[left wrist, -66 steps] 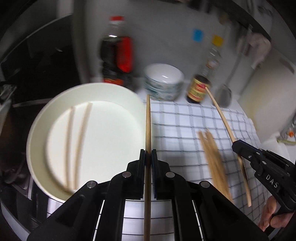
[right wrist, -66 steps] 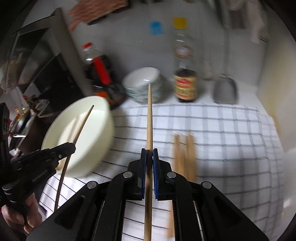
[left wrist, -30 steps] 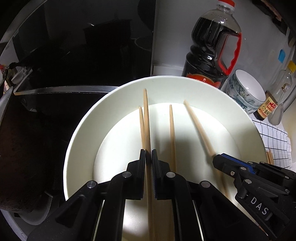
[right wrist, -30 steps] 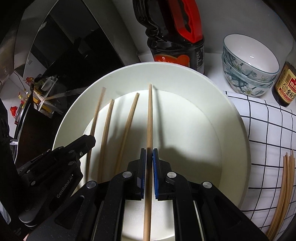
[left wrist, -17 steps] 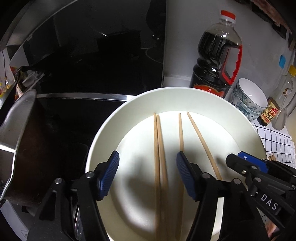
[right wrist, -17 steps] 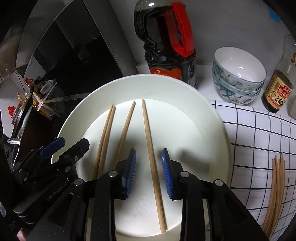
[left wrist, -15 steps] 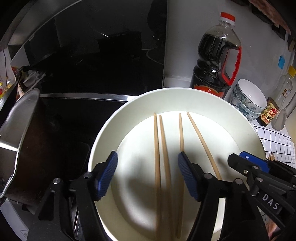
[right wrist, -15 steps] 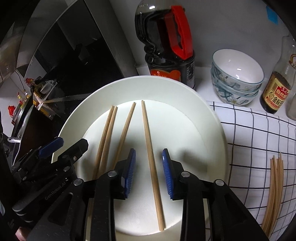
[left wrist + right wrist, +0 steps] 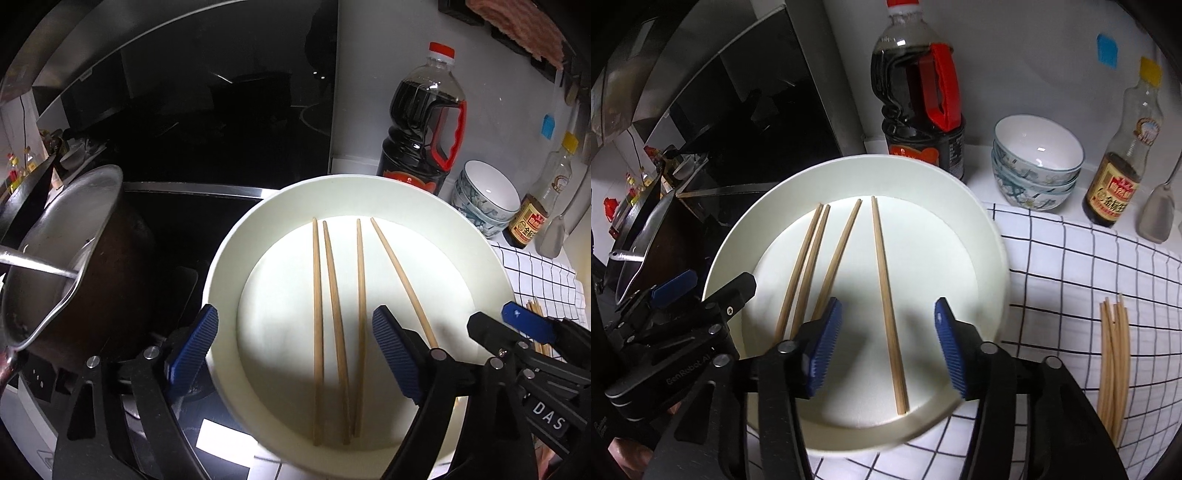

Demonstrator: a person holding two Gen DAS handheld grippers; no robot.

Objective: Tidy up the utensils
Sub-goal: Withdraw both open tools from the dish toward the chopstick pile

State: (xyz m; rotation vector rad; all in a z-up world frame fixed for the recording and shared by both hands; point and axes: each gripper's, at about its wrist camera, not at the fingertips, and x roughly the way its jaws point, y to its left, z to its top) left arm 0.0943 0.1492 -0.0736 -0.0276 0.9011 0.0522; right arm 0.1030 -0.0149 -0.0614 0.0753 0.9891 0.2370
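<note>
A white plate (image 9: 369,184) (image 9: 886,158) holds several wooden chopsticks lying roughly parallel, among them one to the left (image 9: 317,295) and one to the right (image 9: 882,266). My left gripper (image 9: 294,325) hangs above the plate's near left part. Its jaws are opening wide, and the pads touch nothing. My right gripper (image 9: 888,314) hovers over the rightmost chopstick. Its jaws are opening too, and the stick lies free on the plate below them. A bundle of chopsticks (image 9: 1112,354) rests on the checked cloth (image 9: 1071,277).
Behind the plate stand a large dark sauce bottle (image 9: 919,92), stacked patterned bowls (image 9: 1034,162) and a small sauce bottle (image 9: 1115,184). A spatula (image 9: 1156,206) leans at the far right. A metal pot (image 9: 62,258) sits on the black cooktop to the left.
Both grippers carried a chopstick each from the cloth to the plate, then opened and let them go. Both have since drawn back and up from the plate.
</note>
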